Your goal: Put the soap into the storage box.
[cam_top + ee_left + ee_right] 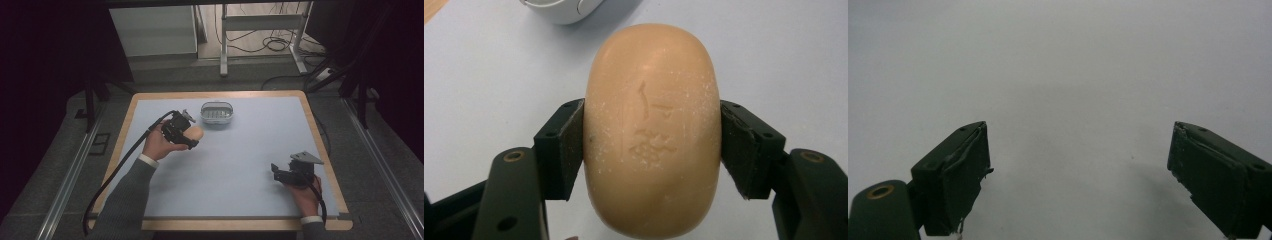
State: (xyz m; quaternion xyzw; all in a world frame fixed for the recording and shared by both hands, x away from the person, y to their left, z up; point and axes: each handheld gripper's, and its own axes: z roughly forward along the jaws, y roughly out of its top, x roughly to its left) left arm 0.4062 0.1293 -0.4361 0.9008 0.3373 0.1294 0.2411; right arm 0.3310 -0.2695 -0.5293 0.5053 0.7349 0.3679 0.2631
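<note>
At the near right corner of the surface [240, 180], the right hand-held gripper [278, 172] rests low in the person's hand with its jaws spread wide and nothing between them; its own view looks along the black pads [963, 170] onto bare pale-blue covering.

Farther in, toward the left edge, the left hand-held gripper [192, 137] is clamped on a bar of soap [196, 133], carried just above the surface. In the left gripper view the soap [651, 130] sits crosswise between the pads [569, 145], which press on its two long flanks near the middle of the bar.

The soap is a tan, rounded oval with a matt, waxy face, a stamped mark pressed into it and a dusting of pale flecks. It should handle as a fairly light, stiff lump, but its skin looks slick and its sides curve away from the flat pads, so it could squirt out or turn if squeezed off-centre. The broad middle, where it is held now, looks the safest place; a hard pinch would probably dent it.

Beyond the soap, near the far edge, stands a soap dish [217, 112], an oval of pale, glossy plastic with a ribbed floor, close to the soap but apart from it.

The surface is a matt blue sheet framed by a light wooden rim.
</note>
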